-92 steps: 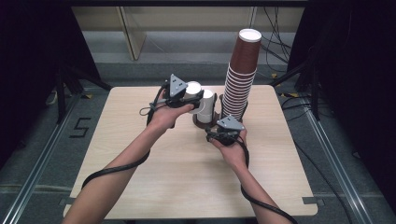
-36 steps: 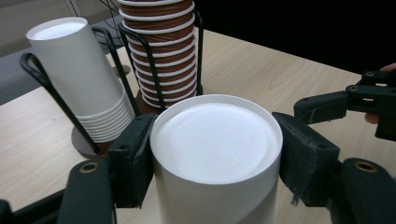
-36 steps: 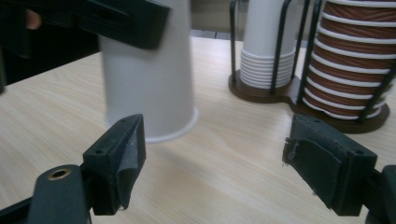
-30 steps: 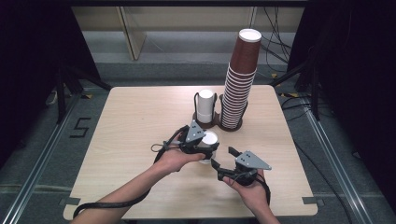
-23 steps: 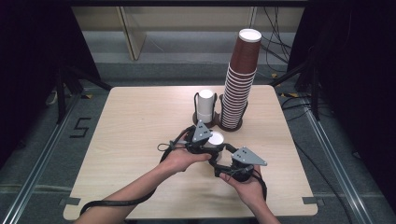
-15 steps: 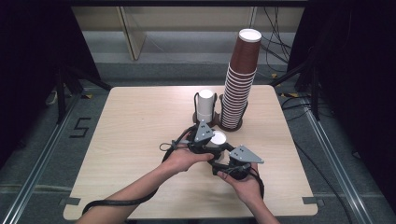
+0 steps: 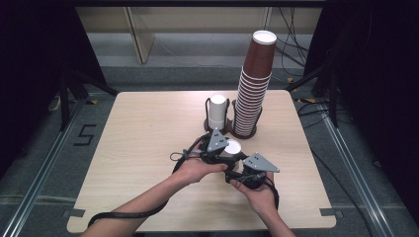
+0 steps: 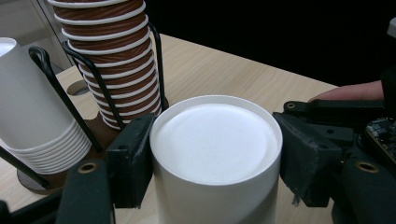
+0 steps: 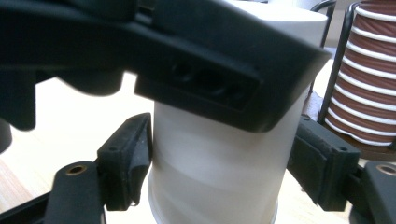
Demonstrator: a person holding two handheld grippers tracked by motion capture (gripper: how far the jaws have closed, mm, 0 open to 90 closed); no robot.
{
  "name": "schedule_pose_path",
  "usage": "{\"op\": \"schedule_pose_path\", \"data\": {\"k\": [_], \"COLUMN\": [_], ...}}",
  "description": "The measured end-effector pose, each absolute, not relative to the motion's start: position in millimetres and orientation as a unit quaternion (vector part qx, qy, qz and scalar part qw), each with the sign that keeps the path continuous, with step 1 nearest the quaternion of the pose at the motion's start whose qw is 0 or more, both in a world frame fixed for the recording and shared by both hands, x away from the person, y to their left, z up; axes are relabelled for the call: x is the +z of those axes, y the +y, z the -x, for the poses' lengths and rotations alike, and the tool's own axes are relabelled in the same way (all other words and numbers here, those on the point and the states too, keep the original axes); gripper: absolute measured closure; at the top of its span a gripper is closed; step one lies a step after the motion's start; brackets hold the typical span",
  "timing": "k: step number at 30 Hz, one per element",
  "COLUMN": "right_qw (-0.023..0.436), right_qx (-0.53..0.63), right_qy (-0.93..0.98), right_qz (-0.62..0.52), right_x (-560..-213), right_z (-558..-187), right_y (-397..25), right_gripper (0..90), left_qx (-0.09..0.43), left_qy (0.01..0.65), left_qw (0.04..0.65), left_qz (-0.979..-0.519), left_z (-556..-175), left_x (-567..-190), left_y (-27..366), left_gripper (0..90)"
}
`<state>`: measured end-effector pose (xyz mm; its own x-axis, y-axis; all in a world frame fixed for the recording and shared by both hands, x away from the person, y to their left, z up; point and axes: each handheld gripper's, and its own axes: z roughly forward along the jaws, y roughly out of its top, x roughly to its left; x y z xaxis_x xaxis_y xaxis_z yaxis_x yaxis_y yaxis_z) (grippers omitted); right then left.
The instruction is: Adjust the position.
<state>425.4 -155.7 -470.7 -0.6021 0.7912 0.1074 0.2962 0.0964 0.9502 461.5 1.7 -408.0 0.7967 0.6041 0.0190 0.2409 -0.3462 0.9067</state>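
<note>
An upturned white paper cup (image 7: 232, 146) is held over the table's near middle by my left gripper (image 7: 223, 149), which is shut on the cup's upper end (image 8: 217, 135) with a jaw pressed on each side. My right gripper (image 7: 238, 172) comes in just below it from the near right. Its jaws stand open on either side of the cup's lower body (image 9: 219, 182). Its left pad (image 9: 135, 158) is at the cup wall and its right pad (image 9: 313, 163) is a little off it. One jaw of the left gripper (image 9: 210, 60) crosses the top of the right gripper view.
At the back of the wooden table (image 7: 148, 128) stands a wire holder with a short stack of white cups (image 7: 217, 111) and a tall stack of brown cups (image 7: 254, 84). In the left gripper view both stacks sit close behind the held cup: the brown stack (image 8: 116, 70) and the white stack (image 8: 28, 107).
Both hands have come back from the holders to the table's near middle, the left carrying the white cup. Over the last second the right gripper slid in around the cup's lower part.
</note>
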Motion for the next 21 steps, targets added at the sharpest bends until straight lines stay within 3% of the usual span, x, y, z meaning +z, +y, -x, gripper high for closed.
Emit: {"op": "schedule_pose_path", "data": {"k": [8, 11, 21], "right_qw": [0.208, 0.195, 0.181], "right_qx": [0.558, 0.563, 0.560], "right_qy": [0.698, 0.696, 0.684], "right_qz": [-0.398, -0.401, -0.431], "right_x": [-469, -470, -474], "right_z": [-425, -425, -427], "right_y": [-157, -157, -164], "right_gripper": [29.9, 30.2, 30.0], "left_qx": [0.171, 0.175, 0.205], "left_qy": [0.266, 0.264, 0.243], "left_qw": [0.514, 0.530, 0.567], "left_qz": [-0.797, -0.787, -0.760], "left_z": [-462, -462, -452], "left_x": [-408, -407, -392], "left_y": [5, 7, 25], "left_gripper": [32.0, 23.2, 14.7]}}
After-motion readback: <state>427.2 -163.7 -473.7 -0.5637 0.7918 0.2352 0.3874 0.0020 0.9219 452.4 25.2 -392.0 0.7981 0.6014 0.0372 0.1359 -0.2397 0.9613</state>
